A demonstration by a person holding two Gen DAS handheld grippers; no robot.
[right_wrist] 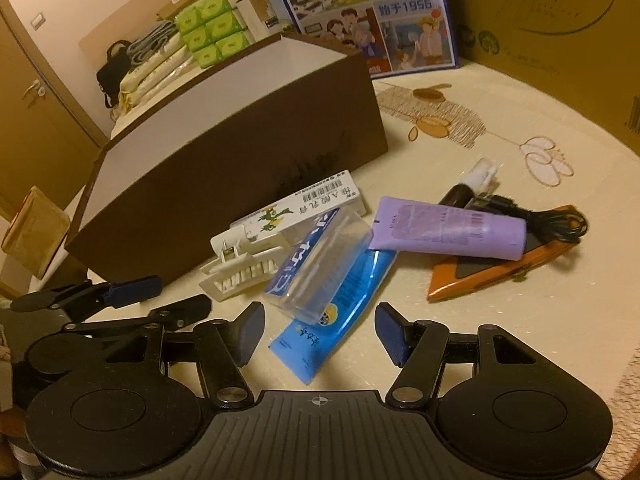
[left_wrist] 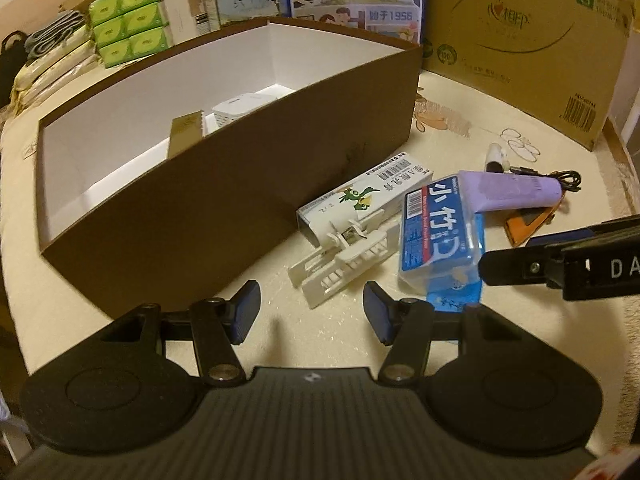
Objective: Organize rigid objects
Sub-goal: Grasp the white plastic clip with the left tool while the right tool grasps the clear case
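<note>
Left wrist view: brown box (left_wrist: pixel 248 184) holds two items, rest piled beside it — carton (left_wrist: pixel 360 200), white clip (left_wrist: pixel 340 264), clear case (left_wrist: pixel 440 236), purple tube (left_wrist: pixel 508 192). Left gripper (left_wrist: pixel 312 316) and right gripper (right_wrist: pixel 320 332) both apart, empty. Task looks early.

Your left gripper (left_wrist: pixel 311 314): bare tablecloth (left_wrist: pixel 280 304) ahead, passage clear. Brown box (left_wrist: pixel 240 184) wall blocks left side; white clip (left_wrist: pixel 344 260) just beyond pads.
Your right gripper (right_wrist: pixel 320 330): blue pouch (right_wrist: pixel 340 312) lies between open jaws; clear case (right_wrist: pixel 316 256) directly ahead. Open cloth right of orange board (right_wrist: pixel 492 272).
</note>
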